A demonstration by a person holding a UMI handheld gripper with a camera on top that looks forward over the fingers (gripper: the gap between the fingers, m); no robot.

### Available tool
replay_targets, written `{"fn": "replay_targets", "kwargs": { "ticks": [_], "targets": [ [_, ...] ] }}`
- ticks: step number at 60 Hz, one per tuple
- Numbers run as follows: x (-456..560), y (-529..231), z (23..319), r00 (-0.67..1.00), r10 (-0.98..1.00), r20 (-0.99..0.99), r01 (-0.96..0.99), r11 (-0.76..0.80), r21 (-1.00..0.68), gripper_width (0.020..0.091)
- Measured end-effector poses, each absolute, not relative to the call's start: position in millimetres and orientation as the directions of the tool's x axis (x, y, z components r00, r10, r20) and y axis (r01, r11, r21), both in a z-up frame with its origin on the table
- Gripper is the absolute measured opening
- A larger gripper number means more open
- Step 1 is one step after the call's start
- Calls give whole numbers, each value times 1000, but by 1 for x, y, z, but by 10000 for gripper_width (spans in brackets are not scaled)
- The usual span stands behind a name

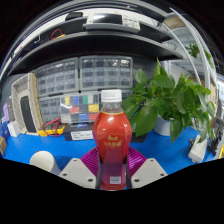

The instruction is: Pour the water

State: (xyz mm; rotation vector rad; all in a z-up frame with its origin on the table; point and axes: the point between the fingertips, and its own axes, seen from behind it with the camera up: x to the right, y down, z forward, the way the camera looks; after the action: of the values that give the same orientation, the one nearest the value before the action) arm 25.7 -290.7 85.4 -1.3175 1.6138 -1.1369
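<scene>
While we look forward along the gripper (112,172), we see a bottle (112,145) standing upright right between its two fingers (78,172), filled with a red liquid and topped with a white cap (112,97). Both pink pads (91,160) appear to sit against the sides of the bottle, so we take the fingers as clamped on it, though the lowest part of the bottle is dark and we cannot make out the contact there with certainty. A white label (113,180) shows low on the bottle's front. Under and around it lies a blue table (165,148). Just to the right of the bottle, and a little beyond it, stands a leafy green plant (170,100) whose leaves reach close to the bottle's shoulder. Behind the bottle we see grey drawer cabinets (85,75) with many small drawers, and in front of them a box with coloured patches (80,104). To the left, near the fingers, a rounded white object (43,160) rests on the blue table; we cannot tell what it is.
</scene>
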Motion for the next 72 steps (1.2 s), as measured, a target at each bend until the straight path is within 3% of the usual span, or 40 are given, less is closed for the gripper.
{"fn": "replay_targets", "kwargs": {
  "ticks": [10, 16, 18, 36, 61, 72],
  "targets": [
    [19, -292, 84, -200, -980, -21, -325, 86, -942, 478],
    [8, -291, 75, -211, -977, -9, -362, 87, -928, 734],
    [2, -293, 72, -224, -975, 3, -376, 84, -923, 761],
    [-94, -251, 72, -253, -967, 19, -458, 103, -883, 761],
    [-186, -107, 159, -67, -997, 37, -423, -5, -906, 770],
    [-206, -64, 179, -2, -999, 32, -398, -29, -917, 771]
  ]
}}
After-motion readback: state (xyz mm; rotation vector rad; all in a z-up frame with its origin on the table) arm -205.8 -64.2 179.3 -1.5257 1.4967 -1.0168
